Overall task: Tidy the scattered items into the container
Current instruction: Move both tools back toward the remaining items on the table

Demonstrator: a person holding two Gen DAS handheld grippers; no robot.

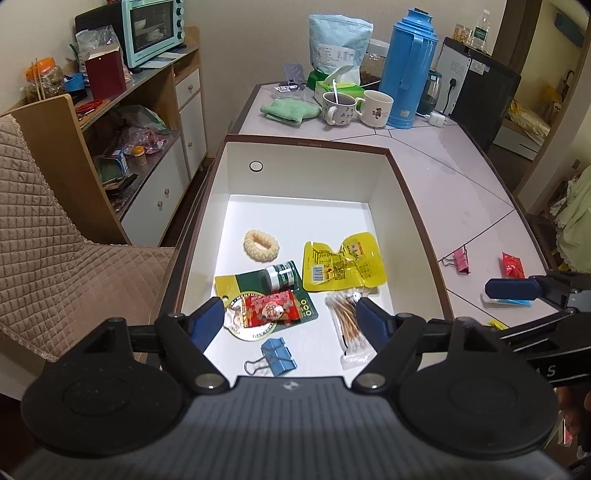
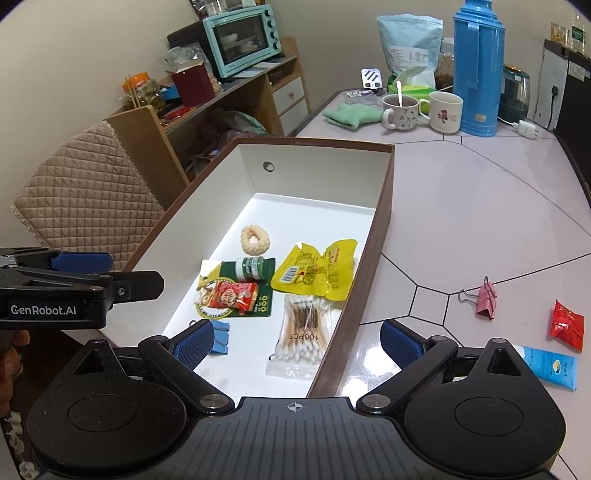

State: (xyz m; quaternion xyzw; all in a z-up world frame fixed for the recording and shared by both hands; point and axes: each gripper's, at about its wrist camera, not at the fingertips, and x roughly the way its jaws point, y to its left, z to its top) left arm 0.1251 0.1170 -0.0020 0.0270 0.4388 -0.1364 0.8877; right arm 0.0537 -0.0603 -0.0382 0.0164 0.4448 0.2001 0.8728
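Blue thermos beside two mugs and green cloth; teal oven on shelf.

Both handheld tools share one build: a dark grey ribbed housing with a small crosshair mark at its front edge, flanked by two round black discs, from which black linkage arms with silver rivets run forward. The left gripper and the right gripper each end in two fingers faced with textured blue pads — the only colour on them. Seen from the right wrist view, the left tool's side carries white lettering — "GenRobot.AI".
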